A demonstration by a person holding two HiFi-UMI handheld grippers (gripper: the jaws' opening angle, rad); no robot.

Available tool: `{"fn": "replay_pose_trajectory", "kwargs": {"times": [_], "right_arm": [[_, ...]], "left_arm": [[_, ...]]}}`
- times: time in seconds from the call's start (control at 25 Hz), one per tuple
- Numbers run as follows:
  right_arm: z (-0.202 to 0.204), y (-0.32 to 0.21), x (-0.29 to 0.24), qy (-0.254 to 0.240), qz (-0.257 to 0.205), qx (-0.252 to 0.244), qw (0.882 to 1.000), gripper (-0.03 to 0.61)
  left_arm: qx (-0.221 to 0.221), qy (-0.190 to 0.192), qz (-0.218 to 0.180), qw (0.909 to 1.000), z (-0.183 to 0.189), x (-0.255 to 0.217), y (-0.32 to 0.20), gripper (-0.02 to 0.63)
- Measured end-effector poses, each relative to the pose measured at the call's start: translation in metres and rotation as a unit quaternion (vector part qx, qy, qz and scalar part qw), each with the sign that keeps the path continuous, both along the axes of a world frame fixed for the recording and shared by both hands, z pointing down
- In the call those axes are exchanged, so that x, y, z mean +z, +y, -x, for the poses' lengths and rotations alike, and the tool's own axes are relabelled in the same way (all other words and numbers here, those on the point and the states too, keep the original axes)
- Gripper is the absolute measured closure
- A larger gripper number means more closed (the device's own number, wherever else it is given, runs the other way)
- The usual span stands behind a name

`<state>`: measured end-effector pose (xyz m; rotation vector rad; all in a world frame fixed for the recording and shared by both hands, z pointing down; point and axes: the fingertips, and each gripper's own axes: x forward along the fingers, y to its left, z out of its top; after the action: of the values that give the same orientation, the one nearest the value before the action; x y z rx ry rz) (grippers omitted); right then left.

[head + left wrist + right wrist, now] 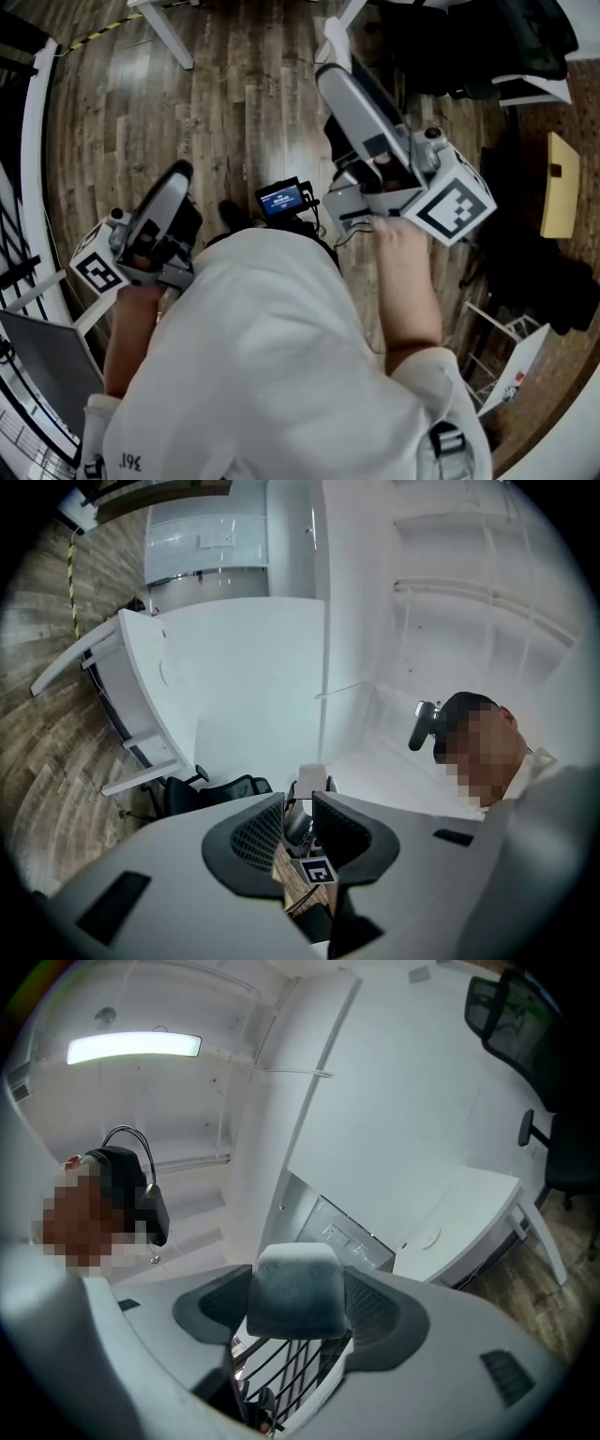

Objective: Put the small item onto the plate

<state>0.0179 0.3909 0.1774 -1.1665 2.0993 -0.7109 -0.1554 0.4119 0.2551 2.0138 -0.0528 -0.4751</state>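
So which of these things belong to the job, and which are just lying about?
Job: grey block clamped in right hand-held gripper; left hand-held gripper, empty. No plate visible.
Lying about: white desk, black office chair, small screen.

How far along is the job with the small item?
Done: the right gripper holds a small grey rounded block between its fingers. In hand: it is up in the air. Left: placing it; no plate is in view.
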Motion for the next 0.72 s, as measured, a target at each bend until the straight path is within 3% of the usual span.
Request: {"fn": "replay_pose_trajectory", "kwargs": {"times": [0.72], "right_arm": [[-0.010, -0.017, 0.010, -0.002, 0.024, -0.011, 1.000, 0.268]], "left_arm": [[-0.009, -0.012, -0.003, 0.9999, -0.009, 0.003, -0.014, 0.521]]}}
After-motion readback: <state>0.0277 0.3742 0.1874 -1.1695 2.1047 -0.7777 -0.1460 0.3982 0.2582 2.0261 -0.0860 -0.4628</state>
